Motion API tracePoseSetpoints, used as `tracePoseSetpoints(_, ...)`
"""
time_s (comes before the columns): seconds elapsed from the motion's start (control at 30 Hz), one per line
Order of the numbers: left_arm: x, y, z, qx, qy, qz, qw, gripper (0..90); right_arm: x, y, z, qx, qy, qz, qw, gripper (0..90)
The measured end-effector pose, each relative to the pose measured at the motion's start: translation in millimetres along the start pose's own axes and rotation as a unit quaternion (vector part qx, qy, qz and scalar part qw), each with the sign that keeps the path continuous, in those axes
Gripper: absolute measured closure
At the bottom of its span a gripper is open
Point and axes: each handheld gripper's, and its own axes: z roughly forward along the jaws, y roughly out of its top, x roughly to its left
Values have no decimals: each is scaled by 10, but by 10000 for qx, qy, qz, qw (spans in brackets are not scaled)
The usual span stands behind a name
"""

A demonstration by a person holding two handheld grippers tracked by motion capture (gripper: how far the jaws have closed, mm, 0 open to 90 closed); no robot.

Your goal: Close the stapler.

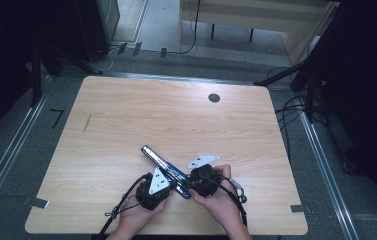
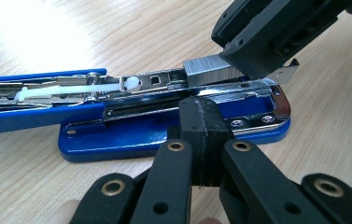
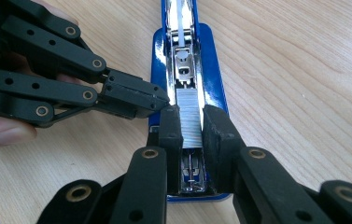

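The right gripper (image 3: 192, 126) clamps its jaws on a silver strip of staples (image 3: 190, 119) sitting in the open blue metal stapler (image 2: 173, 121). The left gripper (image 2: 205, 135), jaws pressed together, touches the stapler's base on the light wooden table (image 1: 126, 110).

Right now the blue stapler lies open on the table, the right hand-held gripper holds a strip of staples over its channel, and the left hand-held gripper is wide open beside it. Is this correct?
Not fully. The left hand-held gripper is shut, its jaws pressed together against the blue stapler's base, as the left gripper view shows. The right hand-held gripper does hold the strip of staples over the channel.
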Motion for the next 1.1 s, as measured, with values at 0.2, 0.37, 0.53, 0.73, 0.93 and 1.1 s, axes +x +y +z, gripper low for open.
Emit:
tracePoseSetpoints(0.2,0,0,0,0,0,1,10000,900,14,-2,10,7,-43,-10,10000,792)
tracePoseSetpoints(0.37,0,0,0,3,0,2,10000,900,29,-2,13,14,-75,-18,10000,783)
tracePoseSetpoints(0.53,0,0,0,-1,-1,2,10000,900,38,2,6,-12,-130,-47,9999,771)
tracePoseSetpoints(0.73,2,0,0,0,3,11,10000,900,31,6,-19,-56,-111,7,9999,756)
tracePoseSetpoints(0.93,0,0,0,-6,3,3,10000,900,24,-3,-28,-189,-28,87,9998,826)
tracePoseSetpoints(1.1,2,0,-1,4,4,16,10000,900,52,-12,12,-166,-60,9,9998,836)
